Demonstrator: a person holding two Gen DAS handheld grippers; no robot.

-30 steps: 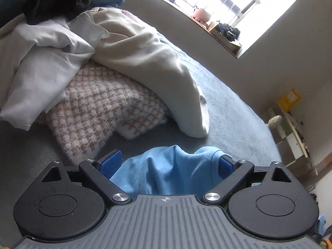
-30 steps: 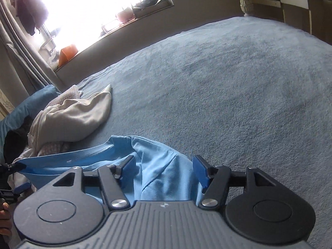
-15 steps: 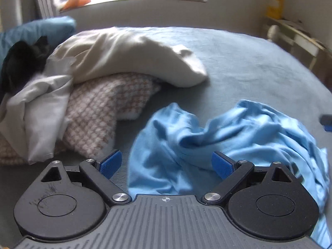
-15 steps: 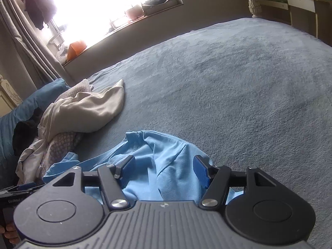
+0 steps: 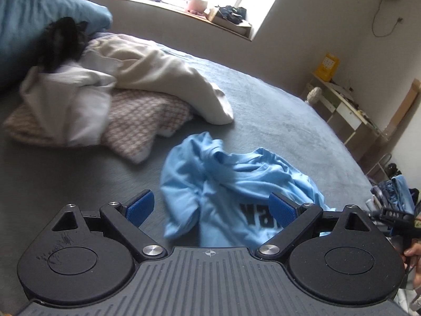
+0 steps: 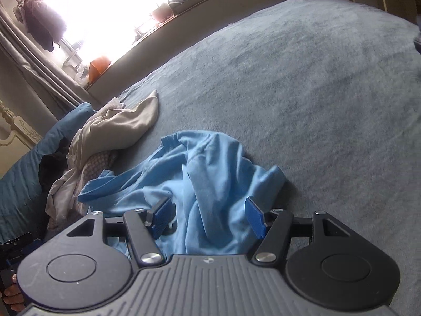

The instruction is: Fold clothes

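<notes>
The left gripper [image 5: 211, 208] has its blue pads spread wide with nothing between them, poised above the crumpled light-blue T-shirt [image 5: 231, 184]. The right gripper [image 6: 208, 217] is likewise parted and holds nothing, though the same shirt [image 6: 200, 181] bunches just under its fingers. The shirt lies loose on the grey bed cover [image 6: 302, 84], dark lettering partly showing. Beside it sits one heap of unfolded clothes: a cream garment [image 5: 160, 79], a white one [image 5: 76, 100], a houndstooth piece [image 5: 139, 123] and a black item [image 5: 64, 42]. One teal pillow [image 5: 29, 21] lies behind the heap.
</notes>
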